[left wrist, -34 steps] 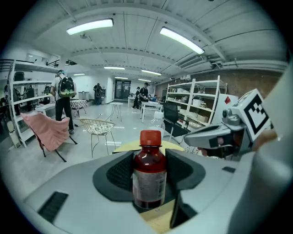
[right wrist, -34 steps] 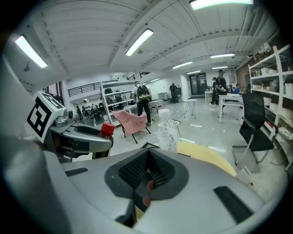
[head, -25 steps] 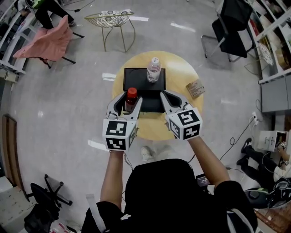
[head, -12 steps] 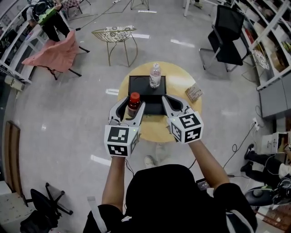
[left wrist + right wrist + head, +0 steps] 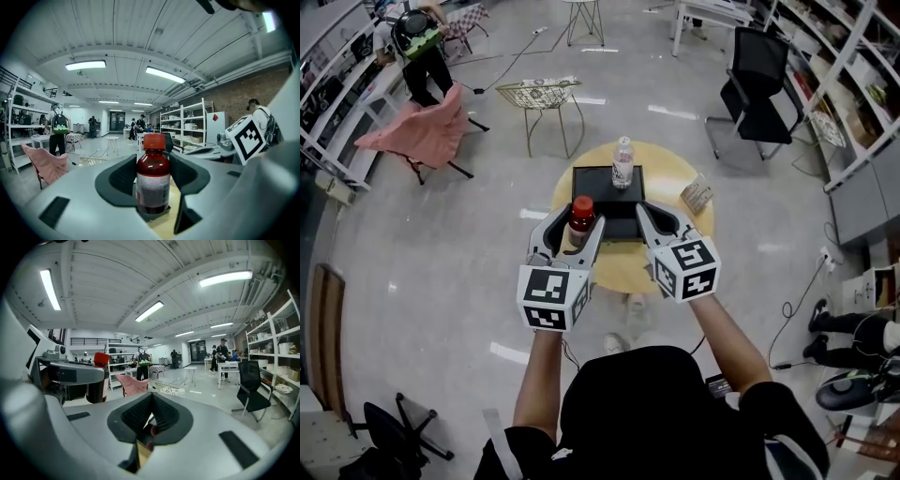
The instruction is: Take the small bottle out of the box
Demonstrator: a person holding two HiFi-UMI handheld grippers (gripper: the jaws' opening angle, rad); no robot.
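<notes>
The round table (image 5: 671, 172) carried the black box (image 5: 595, 187), which held only a clear water bottle (image 5: 622, 162). I read the right gripper (image 5: 149, 417) as almost closed on nothing, with a thin slit between its pads. The left gripper (image 5: 577, 225) was clamped on the small bottle (image 5: 153, 180), upright, over the box's near left corner. I judged the bottle light, rigid, smooth-walled and possibly breakable, so the labelled mid-body below the red cap (image 5: 154, 140) was the correct hold.
</notes>
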